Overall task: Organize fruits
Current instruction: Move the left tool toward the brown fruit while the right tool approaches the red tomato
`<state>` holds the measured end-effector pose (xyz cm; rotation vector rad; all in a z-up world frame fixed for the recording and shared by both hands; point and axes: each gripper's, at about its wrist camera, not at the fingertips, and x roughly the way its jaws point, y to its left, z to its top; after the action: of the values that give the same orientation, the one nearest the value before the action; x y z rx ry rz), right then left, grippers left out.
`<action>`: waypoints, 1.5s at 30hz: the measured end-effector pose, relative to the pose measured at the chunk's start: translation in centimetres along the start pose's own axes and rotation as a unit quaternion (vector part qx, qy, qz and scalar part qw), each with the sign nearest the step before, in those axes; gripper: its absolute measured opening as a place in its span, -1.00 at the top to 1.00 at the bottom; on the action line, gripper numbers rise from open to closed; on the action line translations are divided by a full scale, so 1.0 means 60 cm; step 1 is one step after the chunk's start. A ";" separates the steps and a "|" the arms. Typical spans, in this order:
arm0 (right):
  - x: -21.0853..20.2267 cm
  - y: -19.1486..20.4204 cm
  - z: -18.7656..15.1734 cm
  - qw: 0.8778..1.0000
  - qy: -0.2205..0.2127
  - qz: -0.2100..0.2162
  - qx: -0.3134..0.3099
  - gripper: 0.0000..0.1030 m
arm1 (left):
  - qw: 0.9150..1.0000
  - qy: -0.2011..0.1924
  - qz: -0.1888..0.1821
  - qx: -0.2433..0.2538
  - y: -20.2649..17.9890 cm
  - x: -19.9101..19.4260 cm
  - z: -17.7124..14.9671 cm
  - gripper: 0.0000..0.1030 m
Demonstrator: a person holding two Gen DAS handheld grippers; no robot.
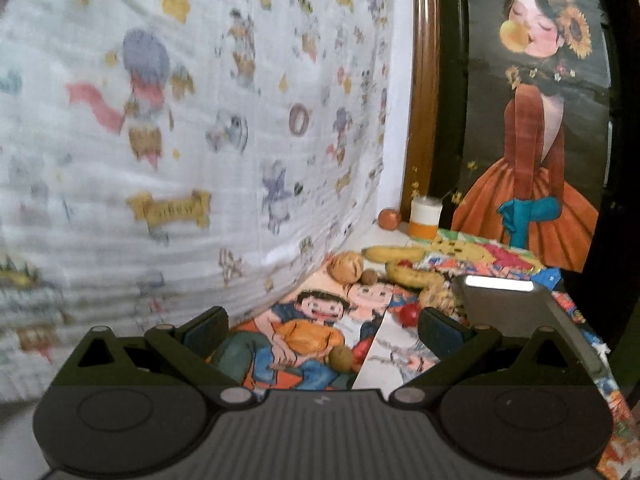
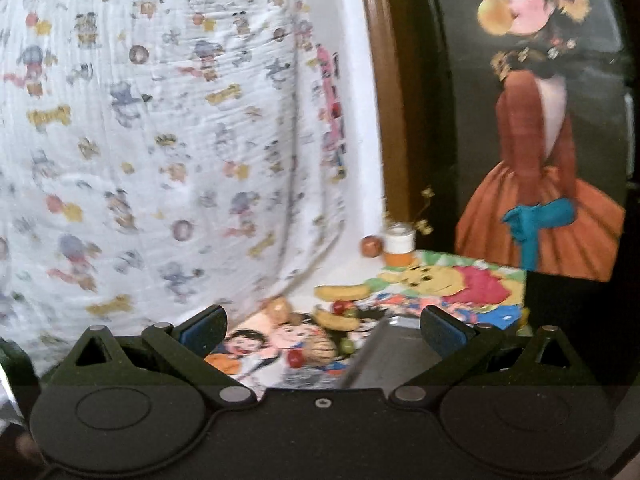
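Both grippers are hovering w/ jaws spread apart & nothing between them: left gripper (image 1: 322, 330) is looking down at a small brown round fruit (image 1: 341, 357) lying on the cartoon-print cloth (image 1: 304, 332), right gripper (image 2: 322, 330) is sitting farther back, facing the metal tray (image 2: 386, 354). Rest of the fruit is lying scattered on the cloth beyond: two bananas (image 1: 394, 254) near the back, a big tan fruit (image 1: 346, 266) beside them, a red one (image 1: 408, 314) just left of the tray (image 1: 516, 304), an apple-like one (image 1: 388, 219) by the white/orange cup (image 1: 425, 218). Step in hand is prob. the first pick, the brown fruit being closest to the left jaws. To do it well: I'm thinking come in low, centre it between the pads, close gently since round things are rolling easily, then carry it to the tray w/o nudging the red one
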<state>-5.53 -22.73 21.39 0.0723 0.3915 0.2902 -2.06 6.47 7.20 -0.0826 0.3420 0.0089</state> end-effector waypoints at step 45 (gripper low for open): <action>0.497 0.085 -0.093 0.784 0.197 0.205 -0.552 -0.65 | 0.975 0.209 -0.006 0.074 -0.031 0.231 -0.007 -0.79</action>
<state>17.32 -9.07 5.98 -1.0979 0.5676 0.9440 10.89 4.48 2.30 0.0626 0.7613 -0.0465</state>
